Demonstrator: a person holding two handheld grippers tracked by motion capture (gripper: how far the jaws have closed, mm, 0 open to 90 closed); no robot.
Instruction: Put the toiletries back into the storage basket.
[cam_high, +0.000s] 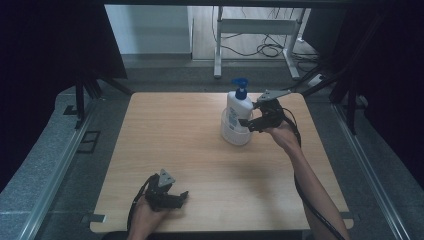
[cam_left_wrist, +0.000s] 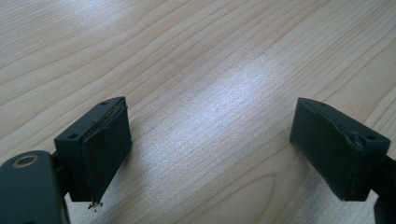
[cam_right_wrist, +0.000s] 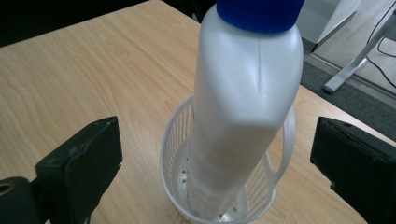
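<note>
near the left front corner of the wooden surface (cam_high: 200, 150), left gripper (cam_high: 172, 197) resting idle, jaws spread wide over bare wood, likely kept clear of the work. farther right, white pump bottle (cam_high: 239, 110) with blue cap standing tilted inside a small white slotted basket (cam_high: 235, 135), leaning on its rim. at far right, right gripper (cam_high: 252, 117) beside the bottle, jaws apart on either side, pads off it, probably letting go
</note>
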